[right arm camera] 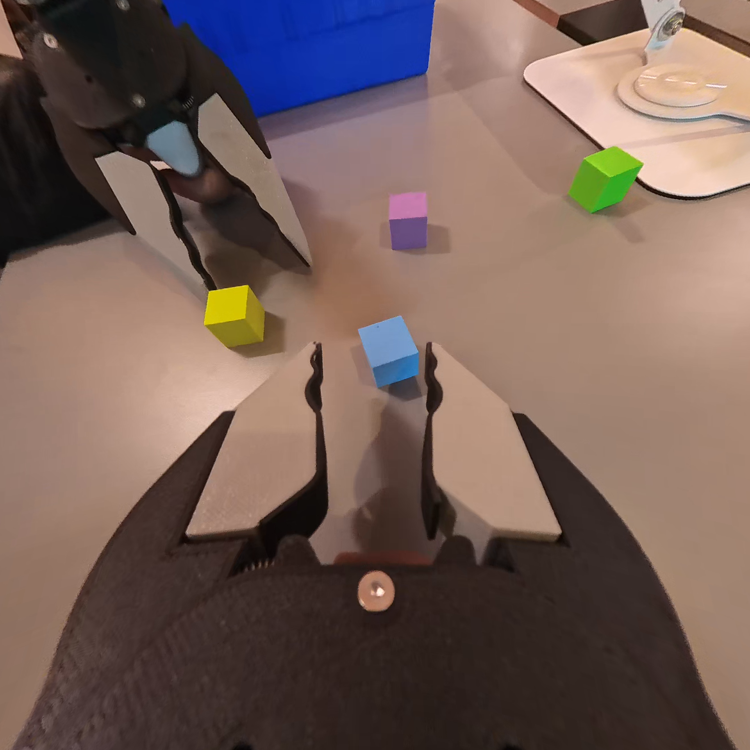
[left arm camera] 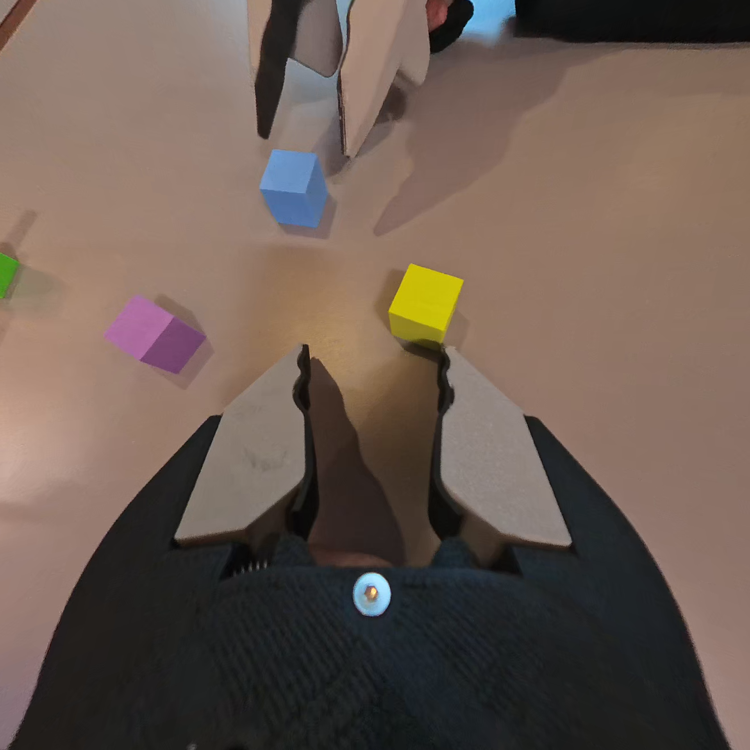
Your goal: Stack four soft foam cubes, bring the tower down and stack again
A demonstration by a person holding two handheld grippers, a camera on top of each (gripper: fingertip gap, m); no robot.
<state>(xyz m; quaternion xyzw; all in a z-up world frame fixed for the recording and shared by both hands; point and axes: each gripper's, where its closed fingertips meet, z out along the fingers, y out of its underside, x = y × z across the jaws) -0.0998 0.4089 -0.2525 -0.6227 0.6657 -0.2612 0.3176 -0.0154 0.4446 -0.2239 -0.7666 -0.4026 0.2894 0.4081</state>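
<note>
Four foam cubes lie scattered singly on the tan table [left arm camera: 568, 203], none stacked. From my left wrist view, my left gripper [left arm camera: 375, 349] hangs with its fingers spread apart and nothing between them. The yellow cube [left arm camera: 426, 306] sits just past my right-hand fingertip, the blue cube [left arm camera: 294, 188] farther ahead, the pink-purple cube [left arm camera: 154, 332] off to the left, and a sliver of the green cube [left arm camera: 7, 274] shows at the left edge. My right gripper [left arm camera: 308, 146] comes in from the top, its tips near the blue cube.

From my right wrist view, my right gripper [right arm camera: 373, 345] is released too, with the blue cube [right arm camera: 389, 351] between my fingertips, apparently untouched. A blue bin [right arm camera: 304, 48] stands behind, and a white stand base [right arm camera: 608, 113] sits beside the green cube [right arm camera: 602, 178].
</note>
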